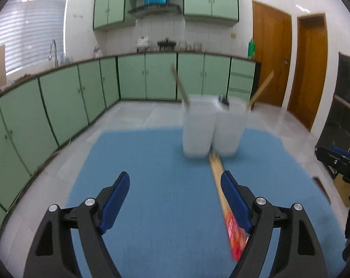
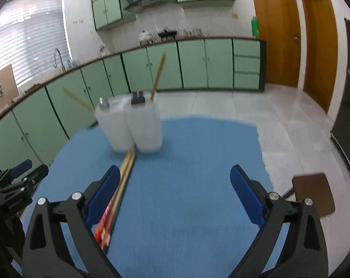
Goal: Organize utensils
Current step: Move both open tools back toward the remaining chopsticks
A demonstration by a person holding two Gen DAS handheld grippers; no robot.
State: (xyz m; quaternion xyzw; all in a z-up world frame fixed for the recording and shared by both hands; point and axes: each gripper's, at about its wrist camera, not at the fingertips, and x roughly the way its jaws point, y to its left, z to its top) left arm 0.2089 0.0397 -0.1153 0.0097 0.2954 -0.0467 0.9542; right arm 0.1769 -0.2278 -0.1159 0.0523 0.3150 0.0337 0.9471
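Note:
Two white containers stand side by side on the blue mat, the left one and the right one. One wooden chopstick leans out of each. A dark utensil handle pokes from the right container. A pair of chopsticks with red patterned ends lies on the mat in front of them. My left gripper is open, with that pair running along its right finger. My right gripper is open, with the pair beside its left finger. Nothing sits between either pair of fingers.
The mat covers a pale table whose right edge shows past it. A brown stool stands below that edge. Green cabinets line the far walls, with wooden doors to the right. Motion blur softens both views.

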